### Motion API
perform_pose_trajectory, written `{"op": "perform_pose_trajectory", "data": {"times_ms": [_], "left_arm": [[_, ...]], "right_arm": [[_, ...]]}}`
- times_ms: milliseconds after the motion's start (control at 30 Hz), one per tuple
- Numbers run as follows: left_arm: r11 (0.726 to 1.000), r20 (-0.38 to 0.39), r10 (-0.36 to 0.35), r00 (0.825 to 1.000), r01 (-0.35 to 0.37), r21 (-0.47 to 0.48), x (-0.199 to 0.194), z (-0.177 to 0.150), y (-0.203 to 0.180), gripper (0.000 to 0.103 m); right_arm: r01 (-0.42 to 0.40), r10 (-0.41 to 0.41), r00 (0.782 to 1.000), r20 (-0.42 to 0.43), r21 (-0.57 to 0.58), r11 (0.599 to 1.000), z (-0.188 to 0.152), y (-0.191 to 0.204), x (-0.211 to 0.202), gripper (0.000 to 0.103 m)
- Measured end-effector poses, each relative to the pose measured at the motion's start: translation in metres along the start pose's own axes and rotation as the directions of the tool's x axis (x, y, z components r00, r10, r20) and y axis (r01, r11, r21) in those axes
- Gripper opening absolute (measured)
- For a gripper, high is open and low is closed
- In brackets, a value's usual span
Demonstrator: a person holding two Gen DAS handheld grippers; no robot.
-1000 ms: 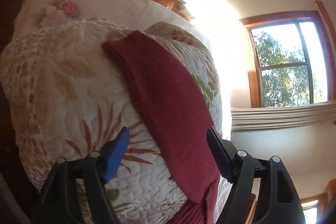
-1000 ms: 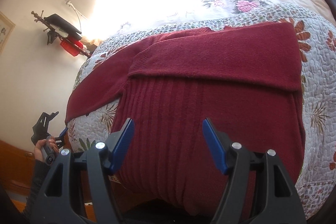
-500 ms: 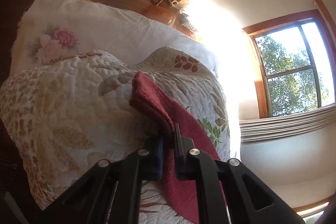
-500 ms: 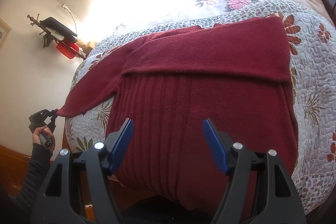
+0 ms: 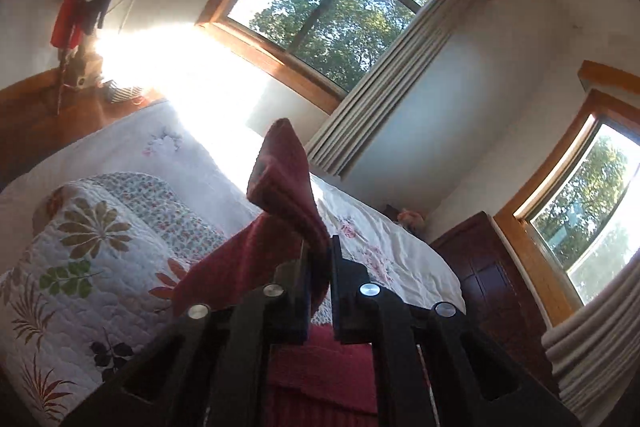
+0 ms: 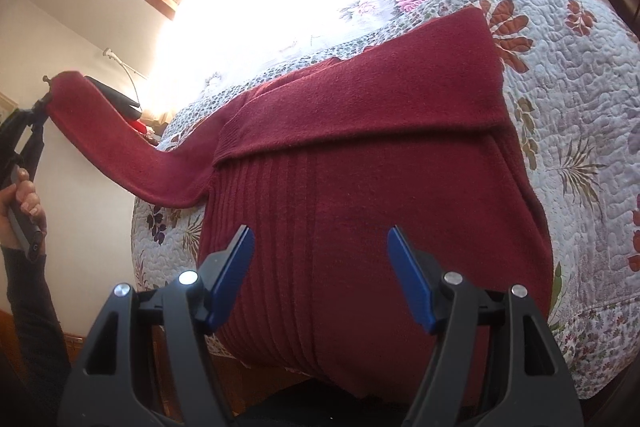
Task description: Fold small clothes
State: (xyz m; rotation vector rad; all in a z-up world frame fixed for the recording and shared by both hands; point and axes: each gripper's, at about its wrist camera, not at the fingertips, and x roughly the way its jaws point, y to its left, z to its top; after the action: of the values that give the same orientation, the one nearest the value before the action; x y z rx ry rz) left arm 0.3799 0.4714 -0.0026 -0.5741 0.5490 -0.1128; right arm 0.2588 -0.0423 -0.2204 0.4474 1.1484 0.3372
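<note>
Each gripper is black moulded plastic with triangular cut-outs and round silver screw heads at its pivots. The right gripper (image 6: 320,267) carries flat blue pads (image 6: 408,279) on its jaws. The person's left hand (image 6: 24,203) emerges from a dark sleeve (image 6: 28,303).

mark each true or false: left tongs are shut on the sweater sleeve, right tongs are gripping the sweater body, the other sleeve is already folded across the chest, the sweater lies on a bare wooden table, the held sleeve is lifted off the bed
1. The left tongs are shut on the sleeve of the sweater. True.
2. The right tongs grip the sweater body. False: they are open and hold nothing, with the body showing between them.
3. The other sleeve is already folded across the chest. True.
4. The sweater lies on a bare wooden table. False: it lies on a flowered quilt on a bed.
5. The held sleeve is lifted off the bed. True: it rises clear of the quilt towards the left tongs.
</note>
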Motion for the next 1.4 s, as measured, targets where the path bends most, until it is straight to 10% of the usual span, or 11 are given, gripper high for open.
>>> {"op": "perform_pose_trajectory", "data": {"times_ms": [267,867,967,1233,1400], "left_arm": [[0.973,-0.265,-0.098,0.959,0.148,0.175,0.113,-0.068,-0.106,0.007],[0.925,-0.679,-0.003,0.734,0.26,0.277,0.247,-0.255,-0.15,0.018],[0.937,-0.65,-0.025,0.759,0.244,0.25,0.225,-0.252,-0.142,0.07],[0.996,-0.584,-0.085,0.807,0.072,-0.045,0.124,-0.219,-0.043,0.076],[0.981,-0.529,-0.025,0.848,-0.08,-0.176,0.051,-0.223,0.034,0.081]], "right_arm": [[0.04,-0.044,0.998,0.042,0.096,0.995,-0.011,-0.038,-0.022,0.069],[0.089,-0.117,0.99,0.083,0.286,0.954,-0.034,-0.11,-0.058,0.069],[-0.003,-0.026,0.995,0.096,0.294,0.956,-0.019,-0.114,-0.058,0.084],[-0.307,0.304,0.951,0.06,0.328,0.893,0.079,-0.127,-0.002,0.081],[-0.315,0.365,0.929,-0.058,0.394,0.864,0.132,-0.138,0.071,0.064]]}}
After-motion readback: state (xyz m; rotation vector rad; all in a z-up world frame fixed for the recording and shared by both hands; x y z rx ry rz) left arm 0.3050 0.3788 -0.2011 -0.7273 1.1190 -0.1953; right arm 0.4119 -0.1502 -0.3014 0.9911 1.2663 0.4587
